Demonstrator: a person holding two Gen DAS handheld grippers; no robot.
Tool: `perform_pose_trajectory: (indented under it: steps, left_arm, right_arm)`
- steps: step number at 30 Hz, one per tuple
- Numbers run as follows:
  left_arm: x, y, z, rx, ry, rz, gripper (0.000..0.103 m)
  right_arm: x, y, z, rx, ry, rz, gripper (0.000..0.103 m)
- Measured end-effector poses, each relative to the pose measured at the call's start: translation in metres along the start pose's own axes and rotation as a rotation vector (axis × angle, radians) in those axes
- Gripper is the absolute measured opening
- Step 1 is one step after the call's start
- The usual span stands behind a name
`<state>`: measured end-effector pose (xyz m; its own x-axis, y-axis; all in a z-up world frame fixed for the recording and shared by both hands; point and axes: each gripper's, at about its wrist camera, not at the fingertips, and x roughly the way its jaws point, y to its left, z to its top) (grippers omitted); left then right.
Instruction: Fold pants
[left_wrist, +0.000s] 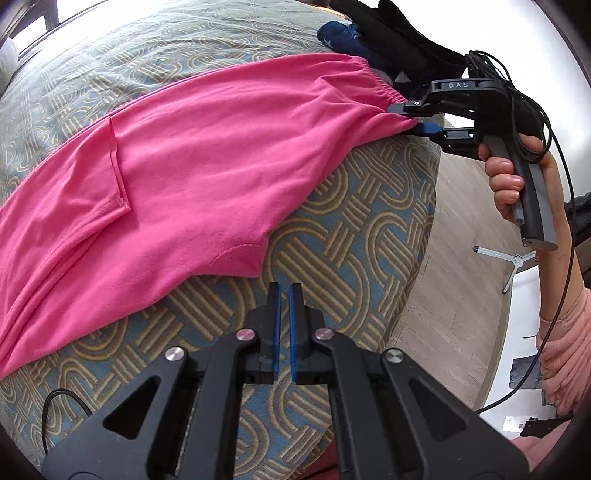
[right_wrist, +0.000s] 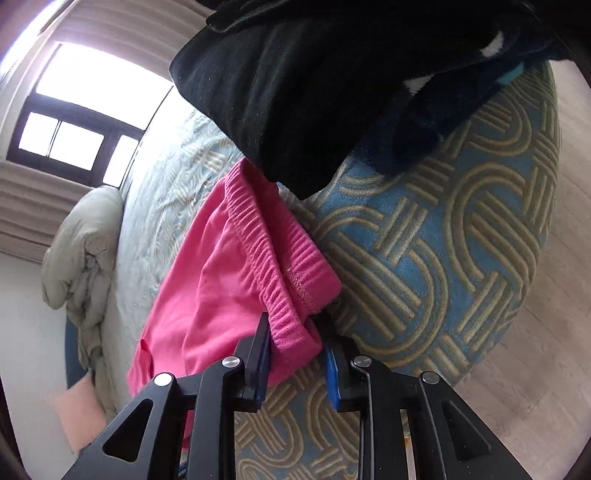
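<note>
Pink pants (left_wrist: 177, 155) lie spread on the patterned bedspread (left_wrist: 332, 266), waistband to the far right, legs running off to the left. My right gripper (left_wrist: 413, 116) is at the waistband corner; in the right wrist view its jaws stand around the gathered elastic waistband (right_wrist: 280, 295) with a visible gap, the right gripper (right_wrist: 295, 332) only partly closed. My left gripper (left_wrist: 285, 291) is shut and empty, hovering over the bedspread just in front of the pants' crotch point (left_wrist: 243, 258).
Dark folded clothes (left_wrist: 391, 40) are piled past the waistband; they also show in the right wrist view (right_wrist: 314, 85). The bed's edge and wooden floor (left_wrist: 443, 280) lie right. A crumpled duvet (right_wrist: 81, 251) and window (right_wrist: 74, 122) are on the far side.
</note>
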<state>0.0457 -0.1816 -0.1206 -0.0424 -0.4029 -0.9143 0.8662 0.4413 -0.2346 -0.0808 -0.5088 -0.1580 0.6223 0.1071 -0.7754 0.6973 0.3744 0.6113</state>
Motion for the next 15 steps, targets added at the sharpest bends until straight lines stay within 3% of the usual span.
perform_pose_trajectory:
  steps: [3, 5, 7, 10, 15]
  left_arm:
    - [-0.012, 0.004, 0.009, -0.023, -0.039, -0.029, 0.006]
    - [-0.022, 0.009, 0.018, -0.046, -0.08, -0.025, 0.04]
    - [-0.032, 0.017, 0.025, -0.072, -0.143, 0.021, 0.058]
    - [-0.037, 0.035, 0.037, -0.129, -0.172, 0.063, 0.059]
    - [-0.013, 0.052, 0.052, -0.19, -0.136, 0.041, 0.059]
  right_arm:
    - [-0.003, -0.006, -0.001, 0.041, 0.004, 0.027, 0.038]
    - [-0.006, -0.008, -0.002, 0.068, -0.003, 0.052, 0.049]
    - [-0.005, -0.009, -0.002, 0.087, -0.009, 0.067, 0.057]
    - [0.001, 0.0, -0.004, 0.063, -0.008, 0.039, 0.059]
    - [0.013, 0.026, -0.01, -0.013, -0.013, -0.04, 0.062]
